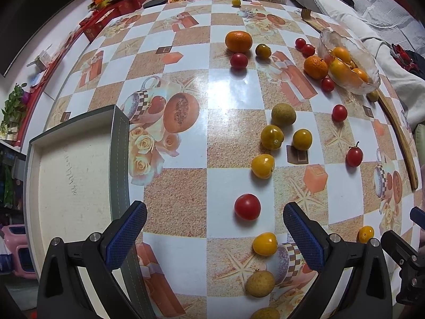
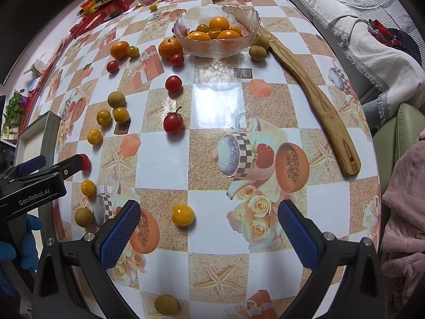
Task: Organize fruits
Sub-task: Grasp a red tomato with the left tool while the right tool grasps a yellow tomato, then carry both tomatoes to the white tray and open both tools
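Fruit lies scattered over a table [image 2: 217, 98] covered in a checked, printed cloth. Along the table's left edge sits a shallow empty tray [image 1: 71, 170], its long side running toward the far end. Just right of the tray, the left claw [image 1: 213, 235] hangs low over the near part of the table with its jaws spread wide and nothing between them. A red tomato [image 1: 247, 206] lies on the cloth ahead of the gap, toward the right finger, and a yellow tomato [image 1: 264, 243] and a brown round fruit [image 1: 259, 283] lie nearer the near edge.

Toward the middle, yellow tomatoes, a second brown fruit [image 1: 283, 114] and more red tomatoes lie loosely apart, with bare cloth between most of them. A stemmed red tomato [image 2: 173, 123] has its stalk pointing up and away. Two oranges [image 2: 119, 49] sit farther back, one [image 2: 170, 48] touching the glass bowl's left side.

The glass bowl [image 2: 247, 17] stands upright near the far edge, holding oranges and small yellow fruit. Two brown fruit rest just beside its right side. A long wooden spatula [image 2: 316, 98] lies flat from the bowl's right rim toward the near right edge, its long axis slanting along that edge.

The right claw [image 2: 209, 228] is also wide open and empty, over open cloth near the near edge, with one yellow tomato [image 2: 182, 214] ahead of its left finger. A pink cloth [image 2: 406, 212] hangs past the table's right edge.
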The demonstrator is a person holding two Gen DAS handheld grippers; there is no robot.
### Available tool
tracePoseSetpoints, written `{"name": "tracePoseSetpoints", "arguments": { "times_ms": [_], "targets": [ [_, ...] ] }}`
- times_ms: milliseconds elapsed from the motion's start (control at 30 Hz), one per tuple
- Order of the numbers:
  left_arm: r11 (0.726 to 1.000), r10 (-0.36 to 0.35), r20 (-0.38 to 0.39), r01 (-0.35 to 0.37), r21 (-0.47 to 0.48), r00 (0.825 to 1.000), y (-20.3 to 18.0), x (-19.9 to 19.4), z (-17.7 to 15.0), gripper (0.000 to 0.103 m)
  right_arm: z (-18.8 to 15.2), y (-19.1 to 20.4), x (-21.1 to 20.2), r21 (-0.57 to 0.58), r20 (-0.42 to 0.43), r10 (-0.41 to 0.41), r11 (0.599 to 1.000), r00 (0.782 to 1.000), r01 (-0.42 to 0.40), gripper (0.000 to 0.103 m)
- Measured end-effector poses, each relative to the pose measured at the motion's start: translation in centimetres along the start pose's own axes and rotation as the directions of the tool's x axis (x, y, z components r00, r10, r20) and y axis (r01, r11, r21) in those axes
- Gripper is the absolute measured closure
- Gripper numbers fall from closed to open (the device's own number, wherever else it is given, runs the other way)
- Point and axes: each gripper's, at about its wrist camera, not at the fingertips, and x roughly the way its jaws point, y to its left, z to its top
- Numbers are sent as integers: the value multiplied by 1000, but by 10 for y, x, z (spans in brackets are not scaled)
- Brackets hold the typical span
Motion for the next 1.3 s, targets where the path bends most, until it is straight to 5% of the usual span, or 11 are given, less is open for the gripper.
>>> {"name": "tracePoseSetpoints", "arguments": {
  "times_ms": [500,600,733,867,967,1033,1100,1300],
  "targets": [
    [999,7,-11,-7,50,1000,-18,16,-2,0,-11,9,15,-49,-23,9,999,1000,-11,6],
    [998,-4,-30,6,64,1000,-23,19,-4,19,-13,16,23,-76,-38,5,997,999,-8,15],
    [998,-7,-39,9,64,999,-26,21,-4,20,-16,21,31,-88,-59,11,996,998,-16,28],
    [997,-32,-34,34,68,999,-30,17,-5,34,-18,28,32,-126,-52,-19,992,998,12,36],
    [996,-57,-30,59,68,998,-33,14,-9,47,-19,34,33,-160,-45,-40,987,998,33,53],
    [995,-61,-18,62,73,998,-37,11,-9,63,-19,35,31,-169,-41,-26,985,999,19,77],
    [994,-77,-11,78,79,997,-38,9,-12,81,-19,33,29,-153,-40,-11,988,999,5,80],
    [988,-144,10,143,61,990,-31,-5,-19,81,-16,21,16,-66,-16,101,993,995,-102,80]
  ]
}}
